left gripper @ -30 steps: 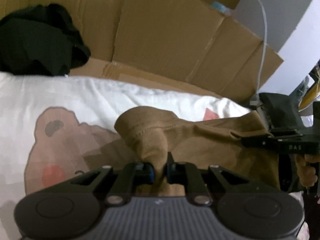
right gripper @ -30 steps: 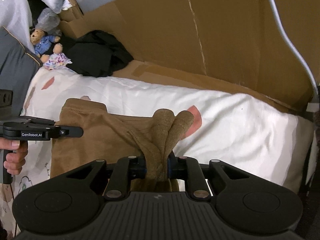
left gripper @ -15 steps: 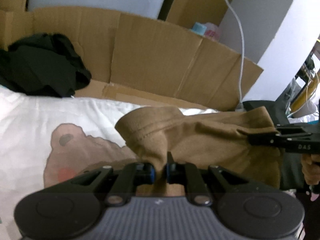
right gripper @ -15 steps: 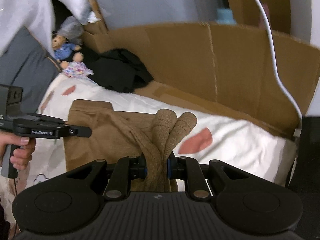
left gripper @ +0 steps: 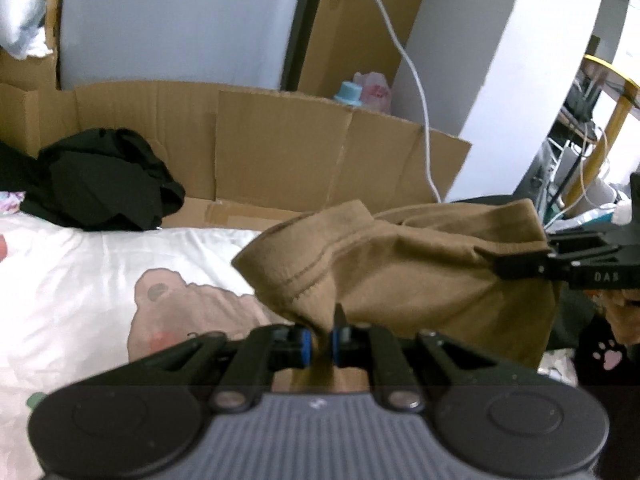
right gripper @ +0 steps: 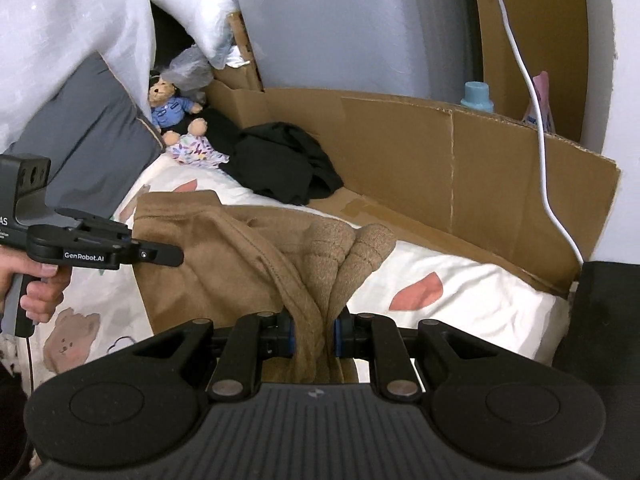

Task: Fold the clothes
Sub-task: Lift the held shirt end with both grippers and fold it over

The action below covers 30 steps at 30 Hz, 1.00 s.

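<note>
Brown knit fabric fills the space straight ahead of both my grippers: a tan garment (left gripper: pixel 404 276) stretched between them, lifted above a white bedsheet (left gripper: pixel 80 280) printed with cartoon bears. My left gripper (left gripper: pixel 323 338) is pinched nearly closed on one hemmed corner, the cloth squeezed thin between its blue pads. My right gripper (right gripper: pixel 314 338) clamps a thicker bunch, with two ribbed cuffs poking up just beyond the pads. From the left camera, my right gripper enters from the right edge, cut off by the frame, its tip buried in the fabric. From the right camera, my left hand (right gripper: pixel 28 284) is only partly visible at the left edge, and the garment's lower part drops out of sight behind my gripper body. Beyond the garment, a black heap of clothing (right gripper: pixel 280 164) lies against a cardboard wall (right gripper: pixel 460 168); its shape is unclear.
</note>
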Available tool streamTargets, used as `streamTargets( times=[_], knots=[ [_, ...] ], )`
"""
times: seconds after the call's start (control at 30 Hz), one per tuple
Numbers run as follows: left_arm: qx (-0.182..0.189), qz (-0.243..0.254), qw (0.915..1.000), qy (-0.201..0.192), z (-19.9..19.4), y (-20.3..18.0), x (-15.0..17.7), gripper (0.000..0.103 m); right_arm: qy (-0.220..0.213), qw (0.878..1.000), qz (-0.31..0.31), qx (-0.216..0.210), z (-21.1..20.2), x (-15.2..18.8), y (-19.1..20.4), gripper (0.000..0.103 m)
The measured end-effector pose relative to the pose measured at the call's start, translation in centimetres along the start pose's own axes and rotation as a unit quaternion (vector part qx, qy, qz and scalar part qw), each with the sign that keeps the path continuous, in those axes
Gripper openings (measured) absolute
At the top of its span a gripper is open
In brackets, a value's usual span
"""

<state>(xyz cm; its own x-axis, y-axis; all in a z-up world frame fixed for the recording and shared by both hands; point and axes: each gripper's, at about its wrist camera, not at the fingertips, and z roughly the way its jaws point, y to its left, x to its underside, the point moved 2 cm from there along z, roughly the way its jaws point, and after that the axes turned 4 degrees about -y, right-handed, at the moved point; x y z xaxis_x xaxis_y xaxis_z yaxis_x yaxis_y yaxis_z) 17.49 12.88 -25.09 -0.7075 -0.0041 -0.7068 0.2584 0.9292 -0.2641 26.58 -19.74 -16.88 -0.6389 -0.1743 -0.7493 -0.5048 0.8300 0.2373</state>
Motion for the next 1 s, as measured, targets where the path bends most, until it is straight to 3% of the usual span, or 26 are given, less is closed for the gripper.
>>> streamTargets(
  times=[0.37,0.67,1.0],
  knots=[
    [-0.004,0.004,0.9978,-0.066,-9.2,-3.2,-4.1,0.009,-0.066,0.997,-0.034,-0.004,-8.2,-4.2,5.3,0.017],
    [0.0,0.013,0.9879,-0.154,-17.4,-8.8,-8.8,0.009,-0.132,0.989,-0.058,0.015,-17.2,-7.4,9.2,0.017],
    [-0.005,0.014,0.9803,-0.197,-22.4,-14.7,-10.1,0.009,-0.191,0.979,-0.056,0.031,-25.3,-8.9,12.3,0.017]
  ],
)
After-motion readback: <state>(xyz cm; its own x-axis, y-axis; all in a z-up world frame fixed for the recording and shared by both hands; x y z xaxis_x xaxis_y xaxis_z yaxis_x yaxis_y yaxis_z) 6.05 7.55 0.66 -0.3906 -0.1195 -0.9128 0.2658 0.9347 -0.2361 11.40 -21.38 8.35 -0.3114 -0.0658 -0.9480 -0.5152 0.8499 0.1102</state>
